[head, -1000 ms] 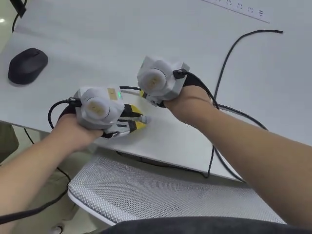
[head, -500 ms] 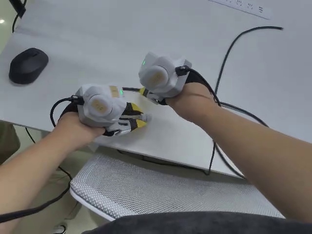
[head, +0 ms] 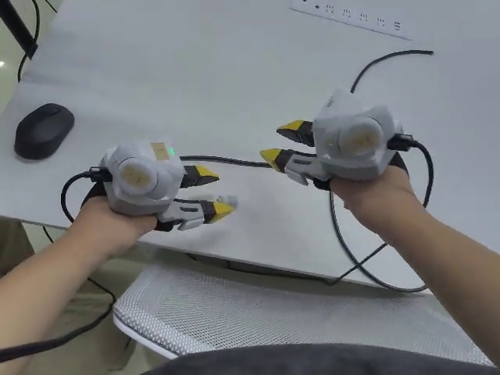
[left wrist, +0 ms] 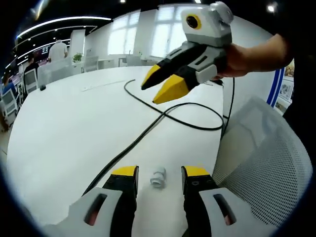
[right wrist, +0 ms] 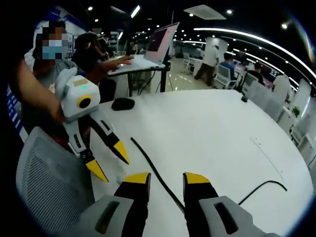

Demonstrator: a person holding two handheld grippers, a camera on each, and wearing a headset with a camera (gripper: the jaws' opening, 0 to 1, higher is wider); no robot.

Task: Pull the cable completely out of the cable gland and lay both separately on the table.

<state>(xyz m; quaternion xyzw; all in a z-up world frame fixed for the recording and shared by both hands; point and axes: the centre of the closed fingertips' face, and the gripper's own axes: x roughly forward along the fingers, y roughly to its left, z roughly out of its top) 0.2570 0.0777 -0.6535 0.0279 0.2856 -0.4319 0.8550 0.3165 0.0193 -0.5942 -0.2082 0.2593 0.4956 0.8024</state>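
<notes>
— Closest to you, short of the cable gland (left wrist: 158, 177), the mesh chair (head: 234, 312) is sitting under the table (head: 195, 70) edge. Then your left gripper (head: 215, 190) is hanging low over the table. Its jaws are standing moderately apart and the gland is lying on the surface in the gap between them.

— Neither jaw is touching the gland, so that gripper is carrying nothing. The left gripper view is giving you this plainly. The head view is offering just a pale speck by the lower jaw's tip.

— Just beside the gland, past the outer side of one jaw, the cable (left wrist: 143, 136) is running by as a separate black line. It isn't passing through the gland.

— The right gripper view is adding something here. The cable seems to be stopping on bare table near your left gripper's tips, so close to the gland. The gland itself is too small to make out there.

— Farther from the gland, your right gripper (head: 282, 142) is hovering above the cable. Its jaws are parted about as much, and they are empty and touching nothing. In its own view the cable is running up between them.

— Well beyond the gland, a mouse (head: 44, 130) is sitting off to its left in the head view. A power strip (head: 351, 17) is lying farthest from the gland, near the table's back edge.
</notes>
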